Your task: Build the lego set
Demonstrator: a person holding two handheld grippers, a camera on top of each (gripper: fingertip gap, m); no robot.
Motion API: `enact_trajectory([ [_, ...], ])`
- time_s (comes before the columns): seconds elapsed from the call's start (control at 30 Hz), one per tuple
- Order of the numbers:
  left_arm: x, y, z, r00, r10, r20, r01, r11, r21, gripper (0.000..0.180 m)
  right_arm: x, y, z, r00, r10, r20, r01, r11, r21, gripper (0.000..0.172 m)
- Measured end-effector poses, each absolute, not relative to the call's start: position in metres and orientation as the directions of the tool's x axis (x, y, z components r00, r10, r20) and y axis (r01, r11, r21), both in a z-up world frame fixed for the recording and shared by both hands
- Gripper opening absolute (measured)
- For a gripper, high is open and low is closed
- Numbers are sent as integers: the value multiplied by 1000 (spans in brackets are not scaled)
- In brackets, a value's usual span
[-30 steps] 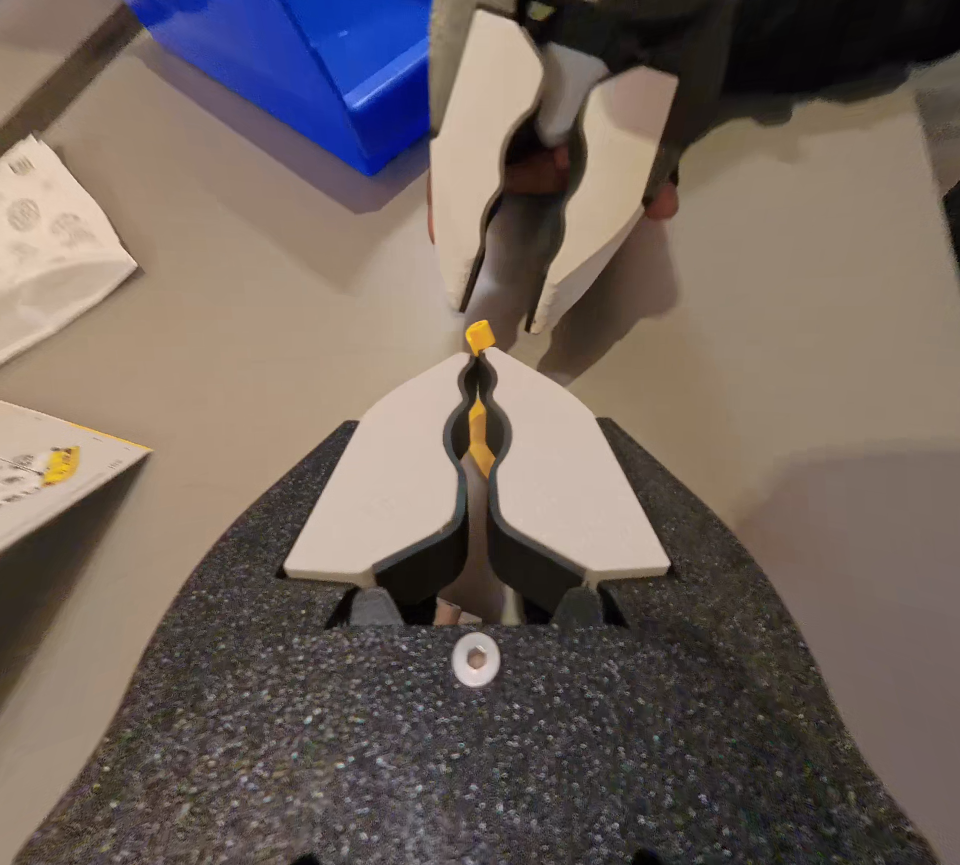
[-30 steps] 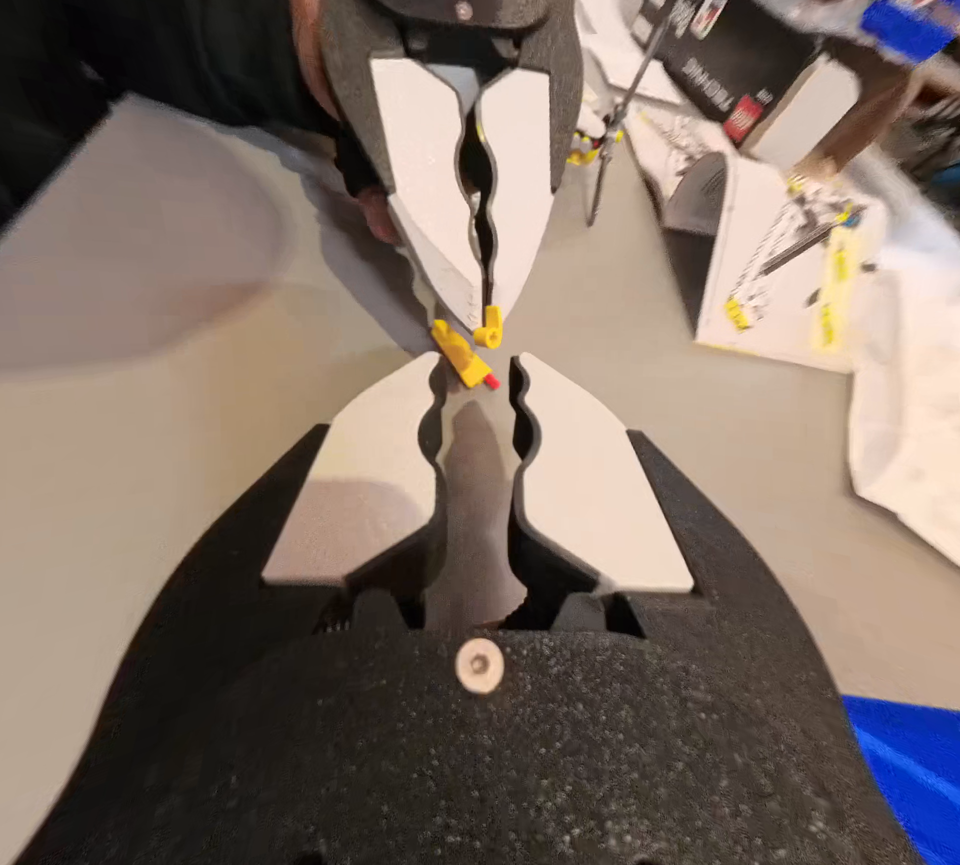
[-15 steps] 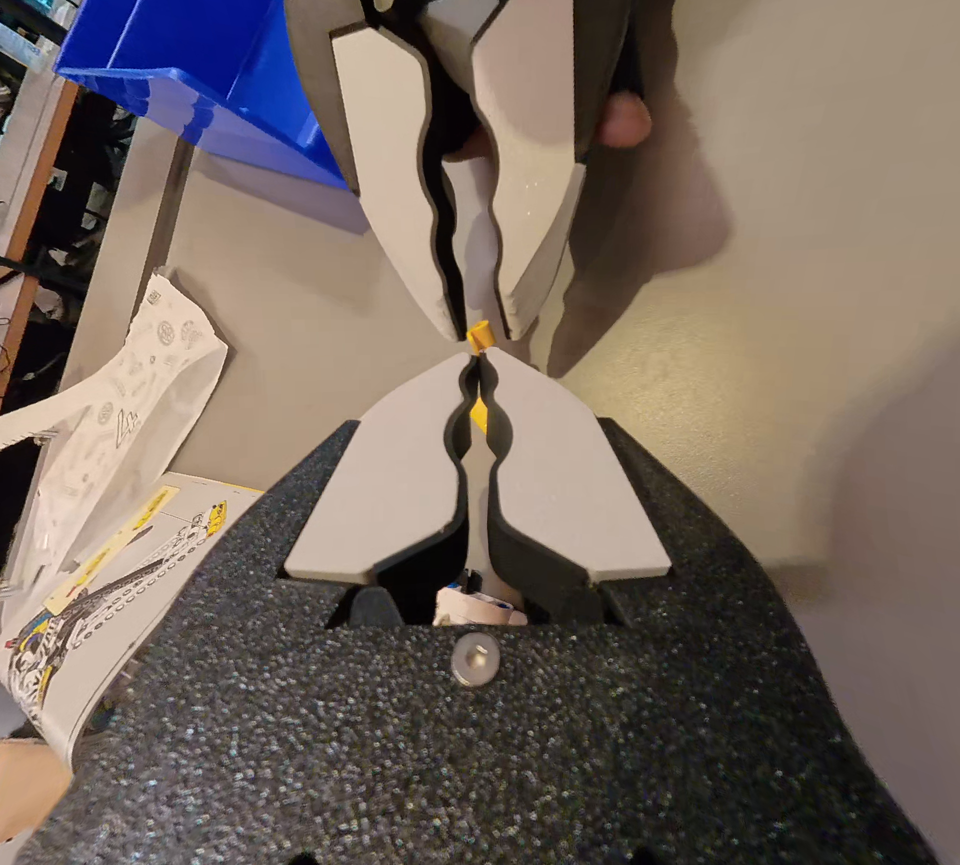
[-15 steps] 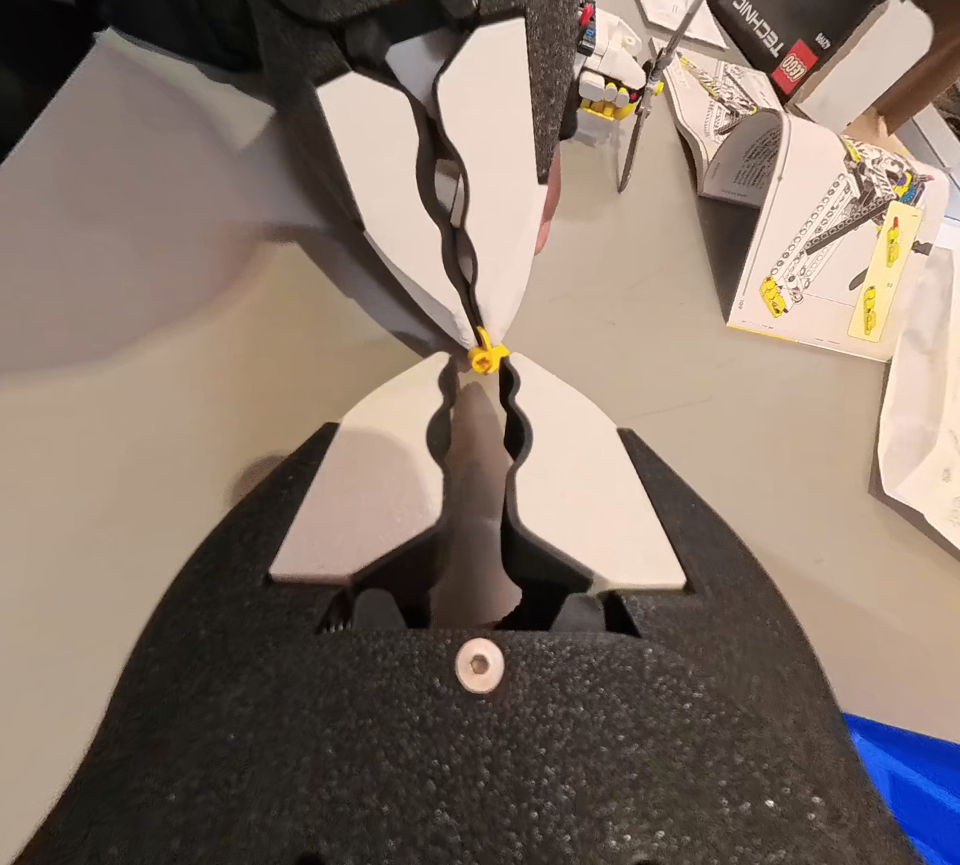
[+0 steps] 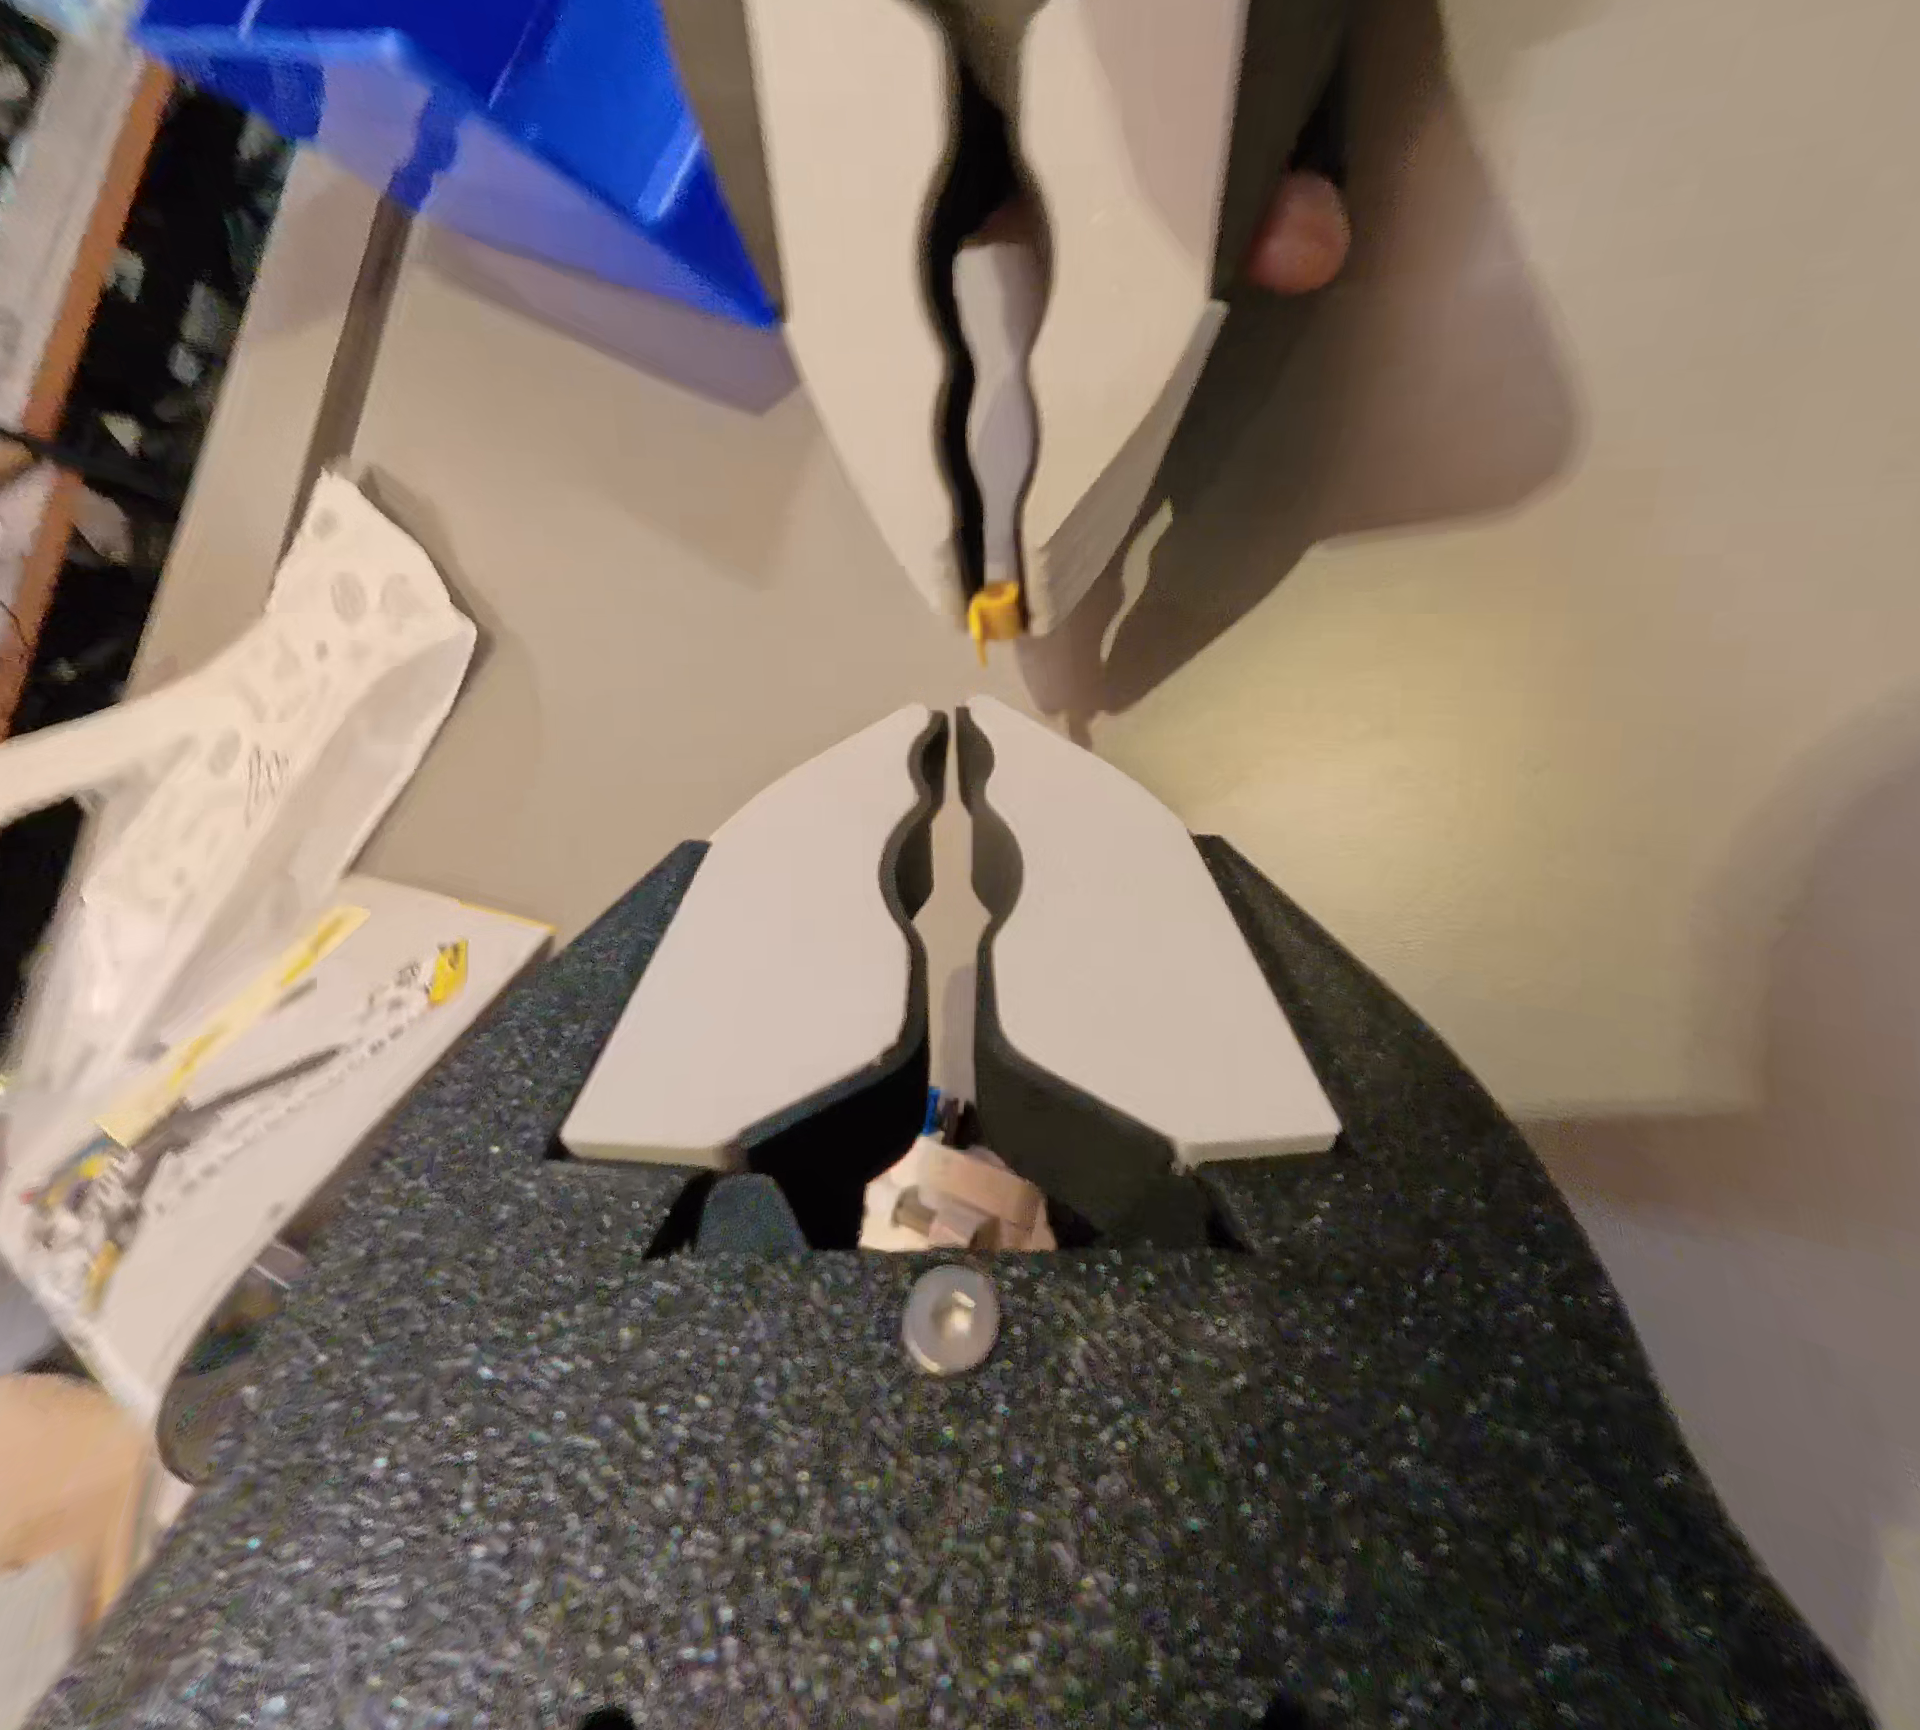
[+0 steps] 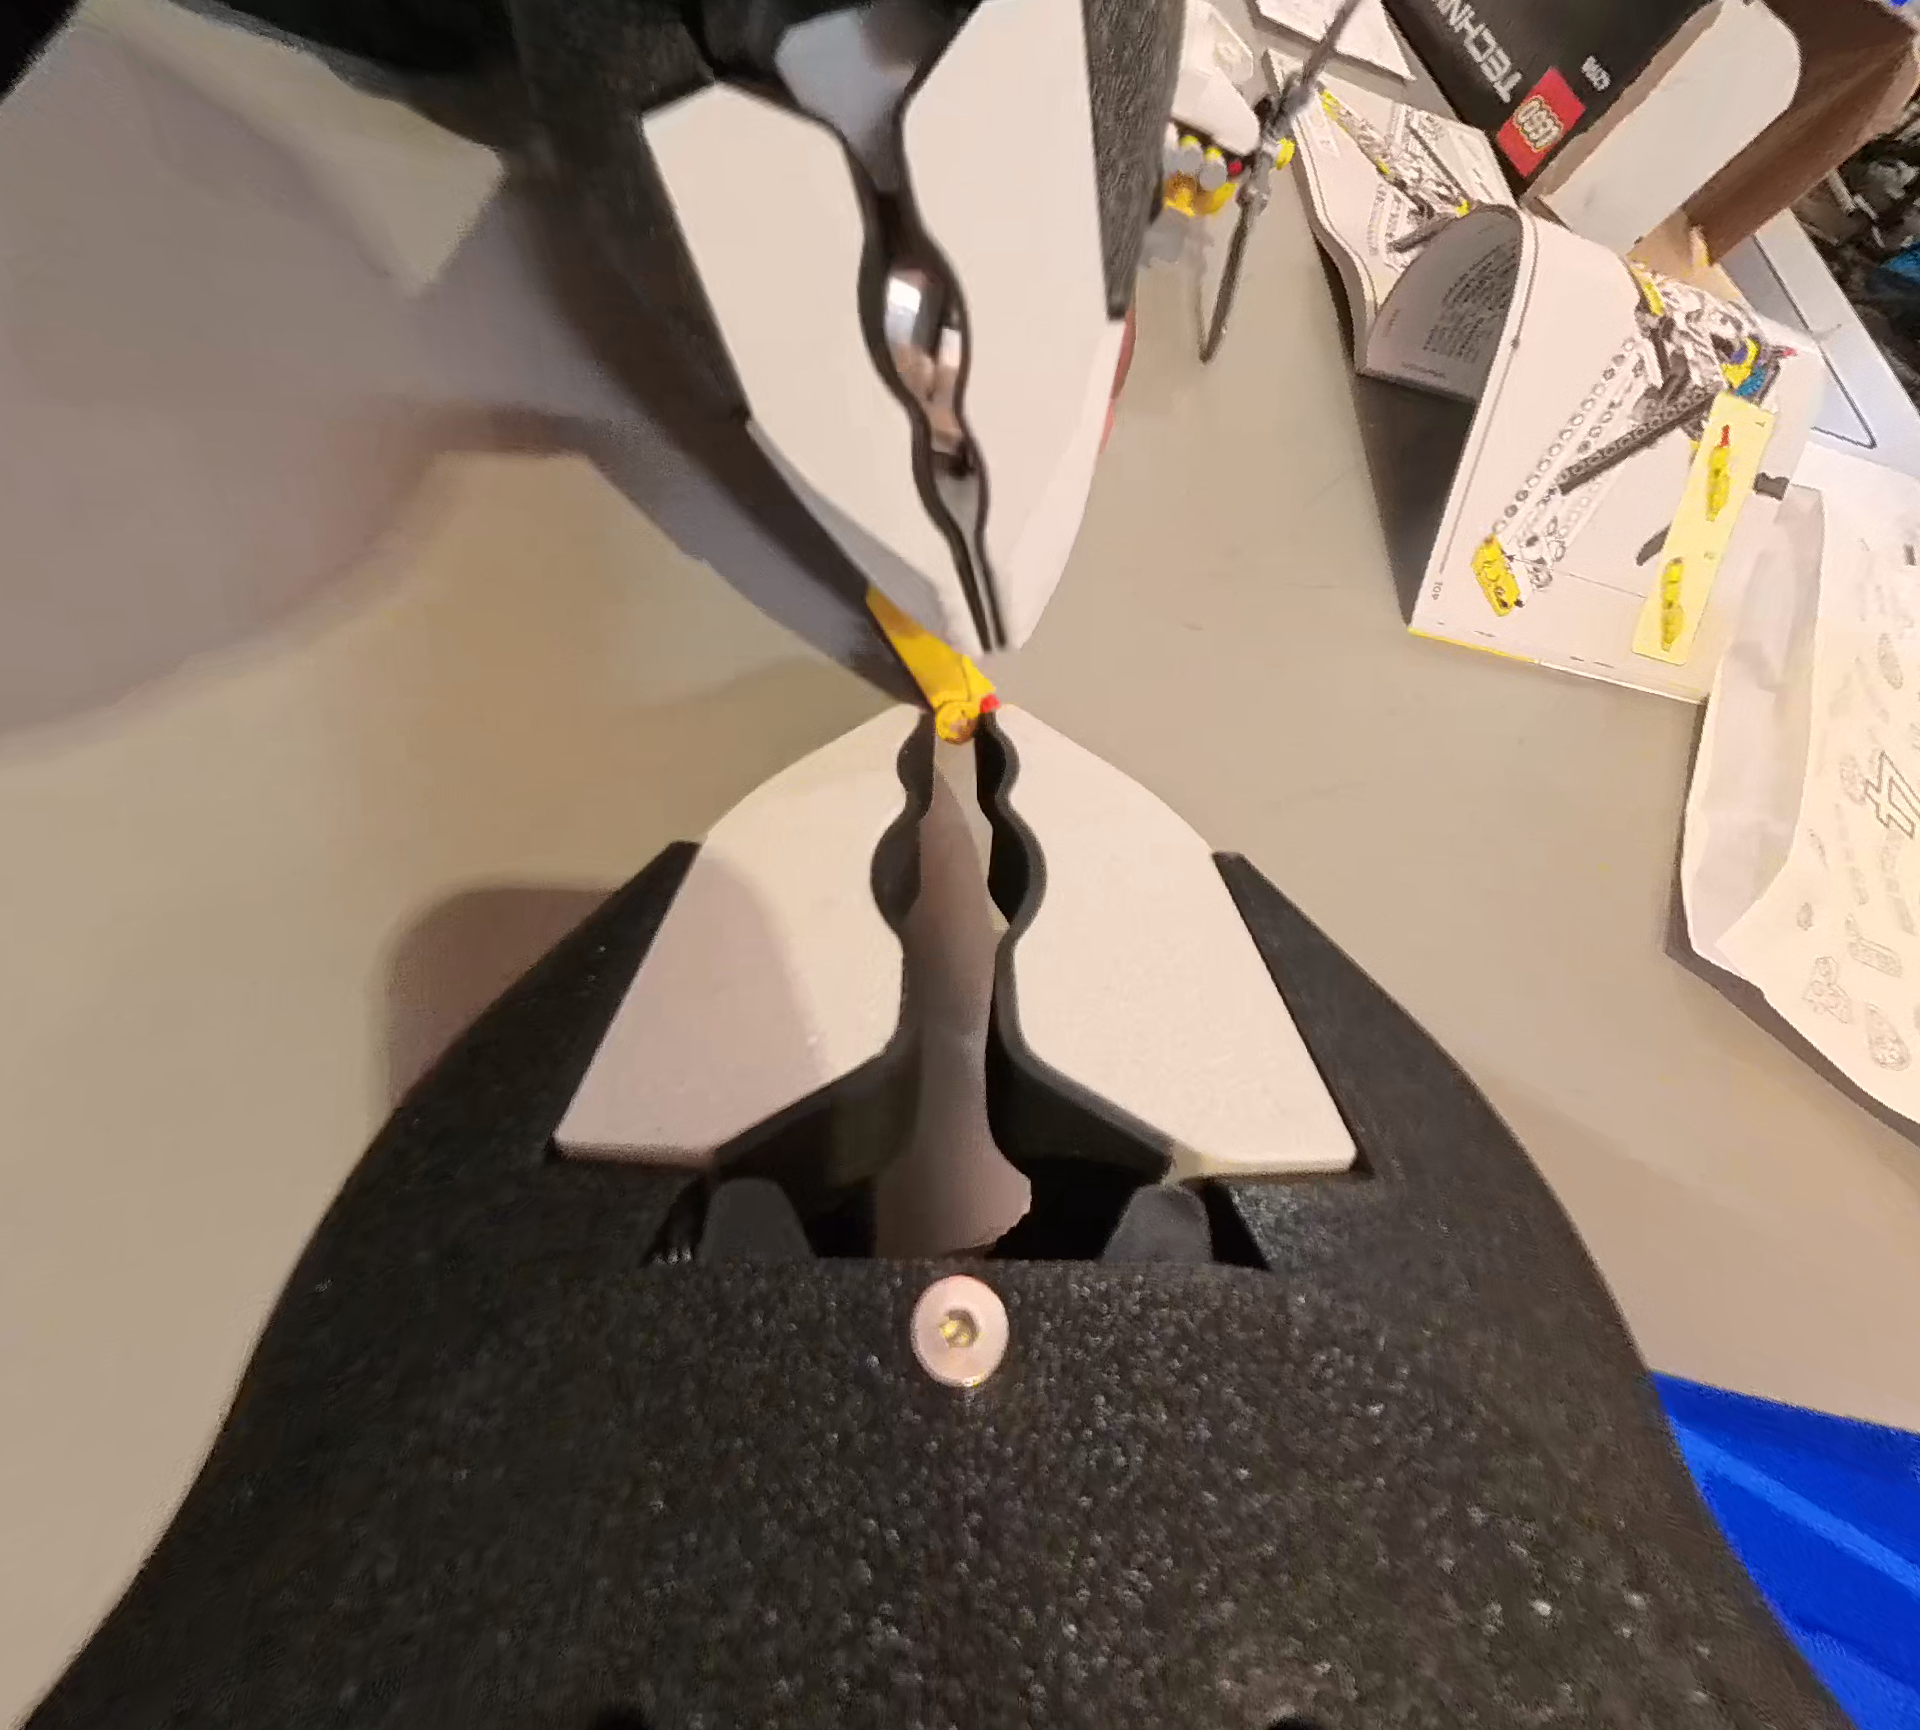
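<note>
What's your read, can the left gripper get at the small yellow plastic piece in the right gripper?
Probably yes: the small yellow plastic piece juts from the right gripper, straight ahead of the left gripper, nothing between, though its jaws are shut.

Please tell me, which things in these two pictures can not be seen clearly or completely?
- Blue plastic bin: left wrist view, blurred, cut by top edge.
- Small yellow plastic piece: right wrist view, far end hidden behind left gripper.
- Open instruction booklet: drawings too small.
- White printed paper bag: cut by right edge.
</note>
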State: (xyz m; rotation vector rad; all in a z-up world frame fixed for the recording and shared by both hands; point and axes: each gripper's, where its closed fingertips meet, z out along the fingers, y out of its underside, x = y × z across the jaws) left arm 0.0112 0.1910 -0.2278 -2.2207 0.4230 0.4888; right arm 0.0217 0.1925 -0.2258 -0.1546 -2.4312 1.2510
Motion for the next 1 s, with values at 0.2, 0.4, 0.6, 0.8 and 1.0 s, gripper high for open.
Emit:
enact_trajectory([
  [0.2, 7, 176, -236, 969, 1, -247, -161, -756, -635, 18, 14, 209, -229, -887, 327, 325, -58, 621, -782, 7],
  [0.4, 13, 177, -247, 966, 30, -257, -121, -823, -554, 16, 17, 214, -228, -878, 341, 337, -63, 615, -786, 7],
  [0.6, 14, 178, -254, 971, 33, -237, -91, -863, -497, 11, 22, 216, -228, -873, 332, 357, -82, 621, -779, 7],
  [0.8, 7, 177, -257, 969, 60, -239, -65, -875, -480, 16, 25, 216, -229, -867, 323, 378, -101, 630, -770, 7],
  [1.0, 6, 176, -257, 973, 47, -225, -71, -870, -488, 16, 26, 215, -231, -865, 307, 397, -119, 644, -756, 7],
])
